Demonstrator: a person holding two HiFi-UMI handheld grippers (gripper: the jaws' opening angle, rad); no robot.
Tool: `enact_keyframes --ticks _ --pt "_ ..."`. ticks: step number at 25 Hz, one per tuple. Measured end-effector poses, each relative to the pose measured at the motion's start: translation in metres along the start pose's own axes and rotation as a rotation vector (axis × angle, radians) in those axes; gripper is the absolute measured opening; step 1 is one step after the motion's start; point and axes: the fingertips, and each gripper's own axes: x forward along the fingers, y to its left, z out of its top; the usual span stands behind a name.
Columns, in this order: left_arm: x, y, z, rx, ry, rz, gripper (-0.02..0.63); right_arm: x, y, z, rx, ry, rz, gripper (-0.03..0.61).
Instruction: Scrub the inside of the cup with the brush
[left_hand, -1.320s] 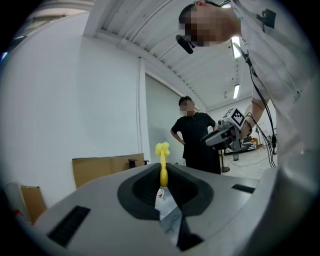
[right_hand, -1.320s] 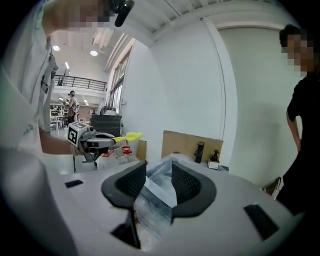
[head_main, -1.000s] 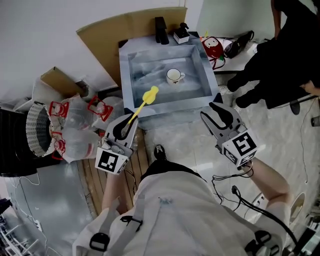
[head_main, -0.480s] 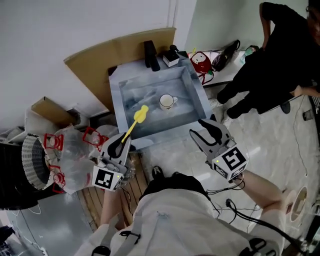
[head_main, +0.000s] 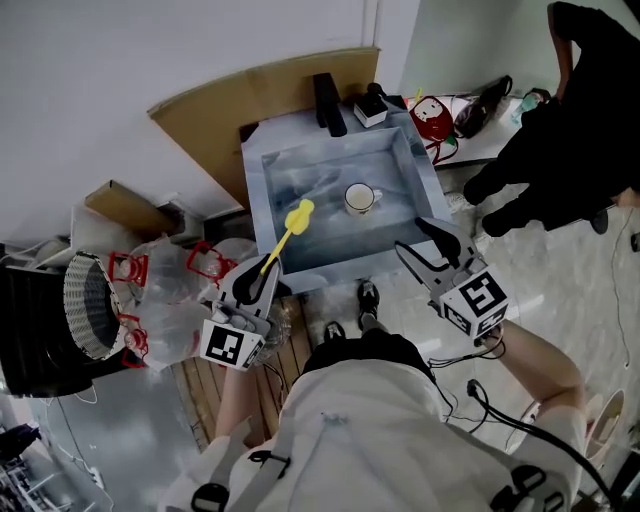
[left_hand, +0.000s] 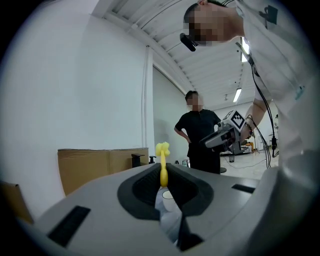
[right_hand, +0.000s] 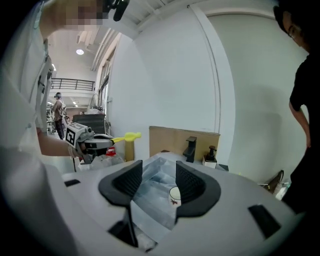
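A white cup (head_main: 359, 198) stands upright in the grey sink (head_main: 262, 215). It also shows as the cup (right_hand: 174, 195) between the right jaws, farther off. My left gripper (head_main: 260, 276) is shut on the handle of a yellow brush (head_main: 290, 228), and the brush head reaches over the sink's front left part. In the left gripper view the brush (left_hand: 162, 167) stands up between the closed jaws. My right gripper (head_main: 415, 238) hovers at the sink's front right corner. Its jaws have just been opening and nothing is between them.
A black tap (head_main: 327, 100) and a soap bottle (head_main: 372, 105) stand on the sink's far rim, with cardboard (head_main: 250, 100) behind. Plastic bags (head_main: 165, 300) and a basket (head_main: 85, 305) lie left. A person in black (head_main: 570, 150) stands right.
Both grippers have come a little closer to the sink, and the brush head now reaches further over it. The right jaws stand wider apart than before.
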Motion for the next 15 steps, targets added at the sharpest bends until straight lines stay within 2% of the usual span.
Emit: enact_keyframes --ticks 15 --pt "0.08 0.008 -0.025 -0.021 0.082 0.086 0.038 0.064 -0.078 -0.046 0.01 0.109 0.18 0.264"
